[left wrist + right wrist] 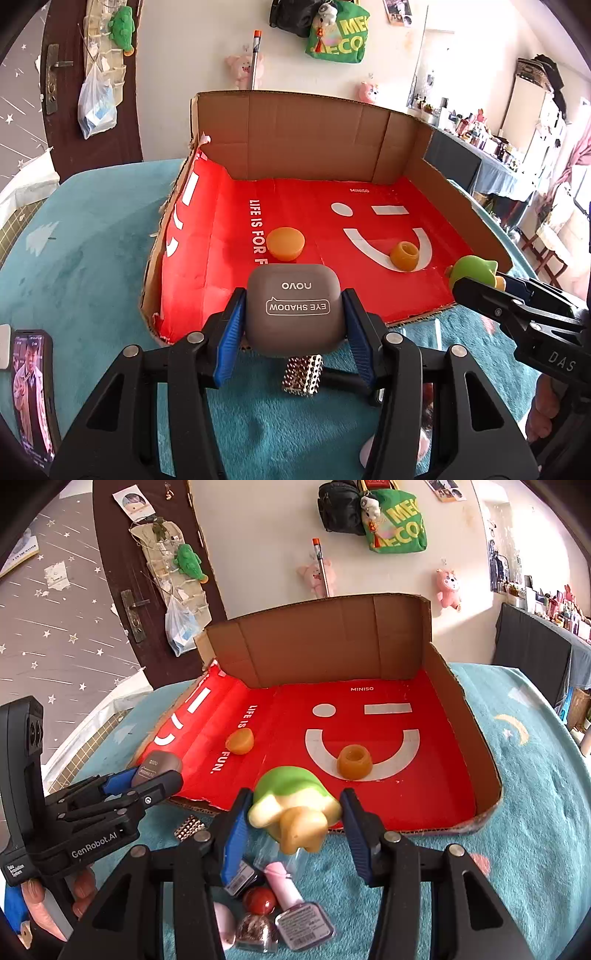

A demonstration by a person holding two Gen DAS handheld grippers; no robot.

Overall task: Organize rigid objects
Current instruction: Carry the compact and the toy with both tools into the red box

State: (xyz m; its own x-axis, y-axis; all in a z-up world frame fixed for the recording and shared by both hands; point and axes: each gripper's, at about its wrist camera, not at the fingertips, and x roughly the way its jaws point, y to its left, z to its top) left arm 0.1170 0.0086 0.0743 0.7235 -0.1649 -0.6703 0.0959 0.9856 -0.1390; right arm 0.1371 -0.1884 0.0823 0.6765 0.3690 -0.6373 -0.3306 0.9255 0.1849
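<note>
Two loads are in hand: your left gripper [295,325] clamps the grey eyeshadow case [294,307], your right gripper [293,821] the green toy [295,808], both at the red tray's [424,794] near edge. Carry them over the lip, set down apart from the orange pieces [354,762].

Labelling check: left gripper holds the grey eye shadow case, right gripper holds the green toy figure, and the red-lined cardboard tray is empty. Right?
Not quite. The red-lined cardboard tray is not empty: an orange disc and an orange ring-shaped piece lie on it, as the right wrist view shows. The grips are as stated: left gripper on the grey eye shadow case, right gripper on the green toy figure.
</note>
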